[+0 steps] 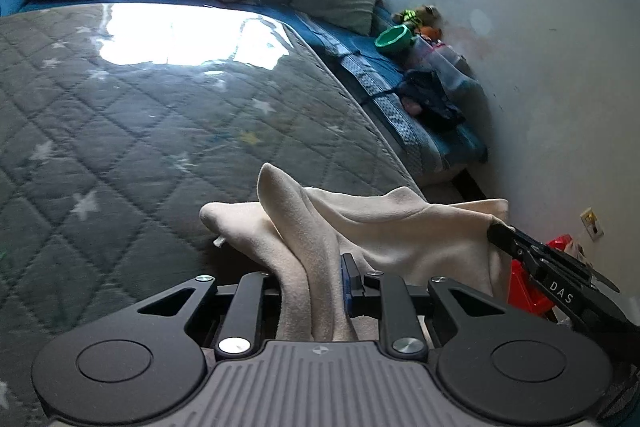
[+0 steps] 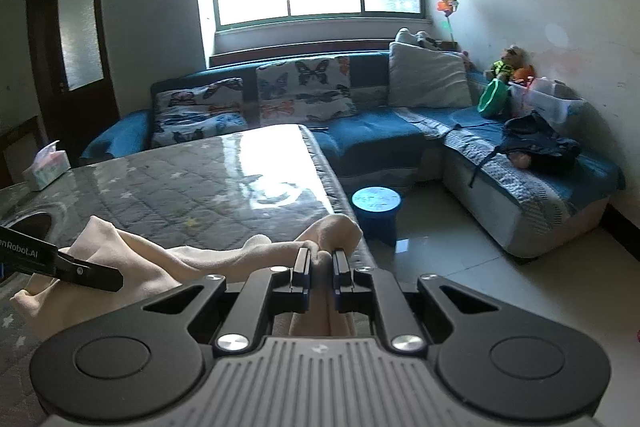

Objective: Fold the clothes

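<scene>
Cloth point(image 1: 400, 227), cream, bunched at the table's point(image 1: 120, 127) near edge by its right corner. Left gripper point(image 1: 312, 279) clamps one fold, right gripper point(image 2: 321, 267) clamps another. Blue sofa point(image 2: 376, 135) behind the table.

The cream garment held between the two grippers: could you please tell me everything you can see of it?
The cream garment looks like soft, fleecy fabric, plain and unpatterned, bunched into loose folds rather than laid flat. The left gripper is shut on one bunched part and the right gripper is shut on another, so the cloth sags between them. It hangs over the near edge of the grey quilted, star-printed table cover; whether its lower folds rest on it is unclear. What kind of garment it is cannot be told.
</scene>
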A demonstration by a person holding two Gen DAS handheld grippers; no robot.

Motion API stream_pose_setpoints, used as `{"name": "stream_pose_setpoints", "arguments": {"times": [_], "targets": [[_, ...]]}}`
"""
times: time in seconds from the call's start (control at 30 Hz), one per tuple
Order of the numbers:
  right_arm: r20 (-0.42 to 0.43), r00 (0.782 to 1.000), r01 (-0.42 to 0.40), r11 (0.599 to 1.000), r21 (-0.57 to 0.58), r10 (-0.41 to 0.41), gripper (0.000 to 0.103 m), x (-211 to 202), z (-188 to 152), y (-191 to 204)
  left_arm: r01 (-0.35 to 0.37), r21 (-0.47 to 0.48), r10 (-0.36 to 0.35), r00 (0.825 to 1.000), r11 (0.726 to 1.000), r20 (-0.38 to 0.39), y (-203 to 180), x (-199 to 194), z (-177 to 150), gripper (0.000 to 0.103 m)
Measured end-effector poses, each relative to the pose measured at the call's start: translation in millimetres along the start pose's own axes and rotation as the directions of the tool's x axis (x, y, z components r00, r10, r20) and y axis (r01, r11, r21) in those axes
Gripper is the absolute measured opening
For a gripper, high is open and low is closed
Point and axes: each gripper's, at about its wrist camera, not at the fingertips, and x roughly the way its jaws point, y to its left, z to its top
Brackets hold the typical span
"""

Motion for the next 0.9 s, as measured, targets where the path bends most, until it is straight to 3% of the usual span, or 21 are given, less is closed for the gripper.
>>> {"name": "stream_pose_setpoints", "arguments": {"times": [0.37, 0.9], "targets": [[-0.001, 0.998, 0.061, 0.998, 0.023, -0.061, 0.009, -3.1, -5.4, -27.3, 0.022, 0.017, -0.021, 0.999, 1.0, -0.039, -14.4, 25.1, 2.6, 0.021], [0.016, 0.998, 0.064, 0.998, -0.012, -0.064, 0.009, 6.1, 2.4, -25.1, 0.033, 0.007, -0.033, 0.999, 0.999, -0.008, -17.5, 21.0, 12.7, 0.021]]}}
